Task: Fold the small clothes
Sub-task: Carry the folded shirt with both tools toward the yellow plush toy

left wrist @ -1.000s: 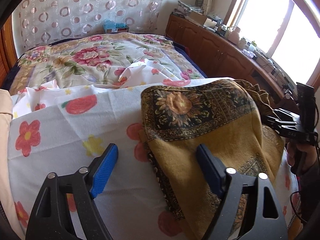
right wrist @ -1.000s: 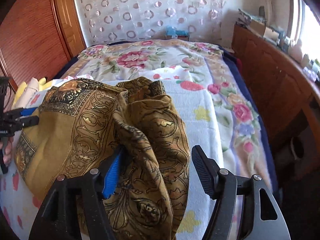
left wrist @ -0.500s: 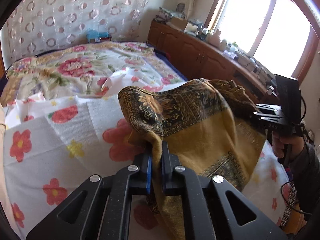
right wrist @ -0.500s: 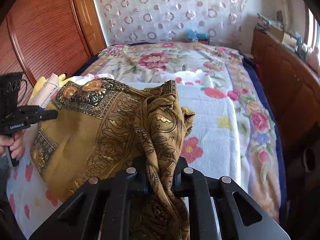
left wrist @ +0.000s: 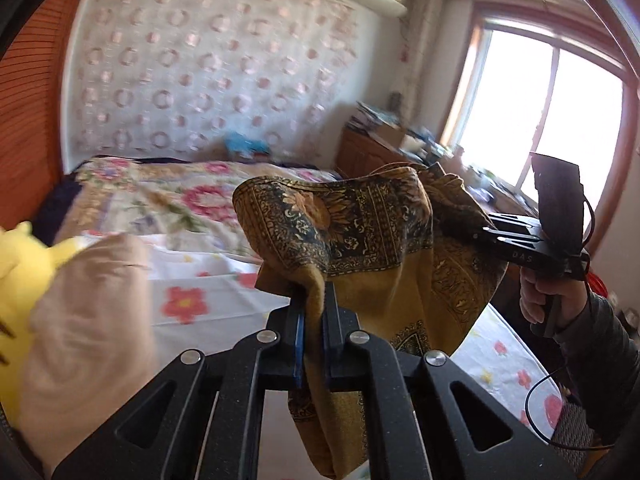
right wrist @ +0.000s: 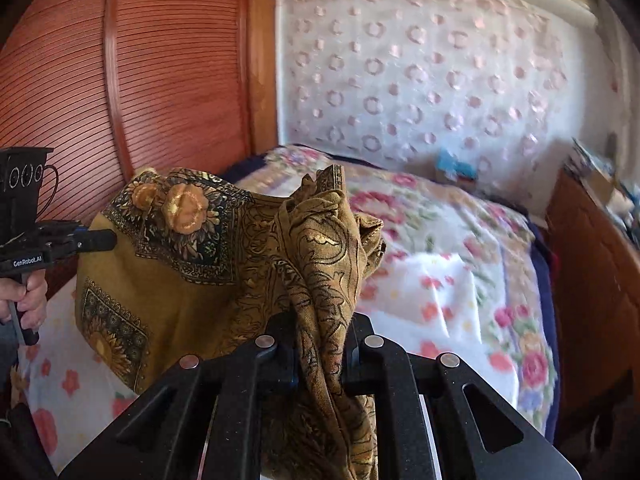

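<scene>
Floral bedspread [right wrist: 460, 216], circle-patterned curtain [left wrist: 200, 80], wooden cabinet [left wrist: 372, 156], window [left wrist: 552, 116].

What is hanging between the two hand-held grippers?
The mustard patterned scarf hangs there, lifted above the bed. The left hand-held gripper pinches one part and the right hand-held gripper another. Both wrist views show it.

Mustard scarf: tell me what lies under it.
Under the lifted mustard scarf lies the flowered white sheet on the bed; the part straight below is hidden by the cloth.
</scene>
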Action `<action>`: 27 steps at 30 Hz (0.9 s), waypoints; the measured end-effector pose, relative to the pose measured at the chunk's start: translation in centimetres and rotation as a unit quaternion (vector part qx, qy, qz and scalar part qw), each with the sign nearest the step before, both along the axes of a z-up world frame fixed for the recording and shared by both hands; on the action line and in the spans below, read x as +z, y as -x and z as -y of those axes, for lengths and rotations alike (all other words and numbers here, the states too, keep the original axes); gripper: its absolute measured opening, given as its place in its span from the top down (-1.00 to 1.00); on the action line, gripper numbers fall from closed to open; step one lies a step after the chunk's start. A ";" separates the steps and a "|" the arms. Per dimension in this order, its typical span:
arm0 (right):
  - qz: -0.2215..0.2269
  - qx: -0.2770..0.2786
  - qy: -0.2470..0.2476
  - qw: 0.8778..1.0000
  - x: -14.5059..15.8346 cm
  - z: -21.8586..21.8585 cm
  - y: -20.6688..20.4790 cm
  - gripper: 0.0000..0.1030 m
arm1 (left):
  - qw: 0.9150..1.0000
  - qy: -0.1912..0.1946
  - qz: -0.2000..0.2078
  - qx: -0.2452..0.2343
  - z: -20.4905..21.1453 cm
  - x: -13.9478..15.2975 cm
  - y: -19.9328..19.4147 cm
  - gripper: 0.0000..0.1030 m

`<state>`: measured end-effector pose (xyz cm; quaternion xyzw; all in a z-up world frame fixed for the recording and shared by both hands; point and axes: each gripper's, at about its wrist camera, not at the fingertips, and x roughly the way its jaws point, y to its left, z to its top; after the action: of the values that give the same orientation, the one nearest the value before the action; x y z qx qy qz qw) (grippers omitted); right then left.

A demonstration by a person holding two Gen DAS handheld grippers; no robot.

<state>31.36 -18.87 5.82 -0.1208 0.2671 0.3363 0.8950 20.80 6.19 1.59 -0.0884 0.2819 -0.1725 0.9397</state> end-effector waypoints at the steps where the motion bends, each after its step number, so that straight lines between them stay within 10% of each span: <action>1: 0.008 0.020 0.002 1.000 0.3 -1.7 -0.5 0.76 | 1.000 0.000 -0.002 0.025 -1.4 0.0 0.6 0.86; 11: 0.059 0.174 0.046 0.982 1.5 -20.4 -4.2 0.76 | 0.976 0.005 -0.018 0.217 -11.4 -3.8 5.6 0.86; 22: 0.035 0.235 0.104 0.966 -1.3 -36.2 -11.2 0.73 | 0.959 0.030 -0.072 0.274 -13.9 -9.4 7.6 0.86; 27: 0.019 0.201 0.098 0.974 -1.2 -39.0 -12.9 0.34 | 0.956 0.023 -0.091 0.279 -14.6 -10.5 8.5 0.86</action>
<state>44.30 20.14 4.60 -0.2655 0.2520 0.4793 0.7977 12.26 20.82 -8.89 -0.2007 0.3258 0.0990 0.9186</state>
